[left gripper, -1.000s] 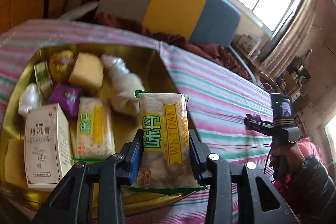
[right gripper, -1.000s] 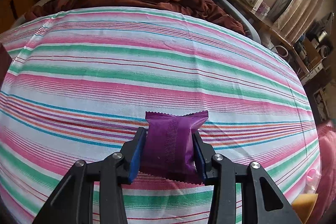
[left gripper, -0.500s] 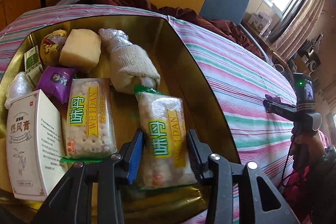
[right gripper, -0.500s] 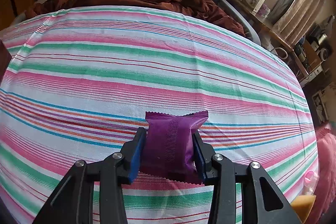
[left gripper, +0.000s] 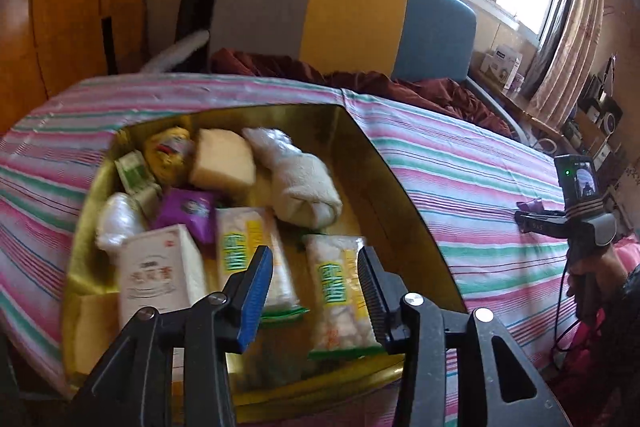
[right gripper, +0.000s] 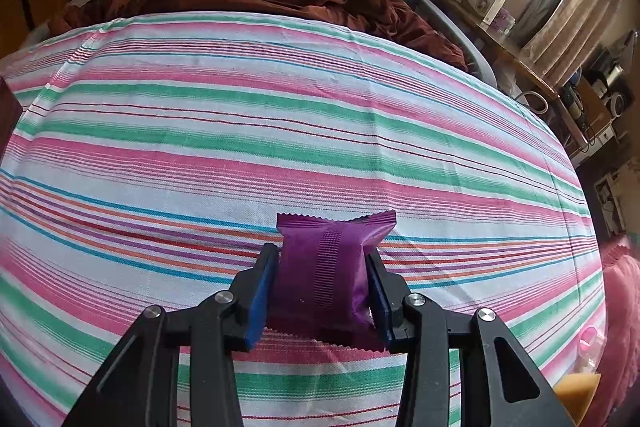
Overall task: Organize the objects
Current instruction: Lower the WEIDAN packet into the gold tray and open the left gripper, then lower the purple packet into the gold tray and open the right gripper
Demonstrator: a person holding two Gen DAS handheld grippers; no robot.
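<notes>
Jaws of left gripper (left gripper: 314,293) opening, pads clear of green-and-yellow plastic cracker packet (left gripper: 342,291) lying flat on floor of gold metal tray (left gripper: 390,195); packet between the pads but not pressed, so released. Parked parallel to second identical cracker packet (left gripper: 250,259), probably to keep like with like. Also in tray: white cardboard medicine box (left gripper: 160,273), purple foil snack pouch (left gripper: 188,209), rolled white towel (left gripper: 298,179), pale yellow sponge block (left gripper: 222,157), yellow round wrapped snack (left gripper: 168,147), small green-white packet (left gripper: 134,175), clear-wrapped white bundle (left gripper: 116,221). Left view blurred, labels unreadable.

Jaws of right gripper (right gripper: 322,291) clamped on purple foil sachet (right gripper: 332,275), pinched across its flat sides, seam facing camera, lifted off pink-green striped cloth (right gripper: 280,131) covering the tabletop. Held well apart from tray, likely waiting for left gripper to clear before drop-in. Orange corner of something at lower right edge of right view, unidentifiable.

Judgement: tray mostly filled, sachet likely next in, natural spot beside matching purple pouch.
</notes>
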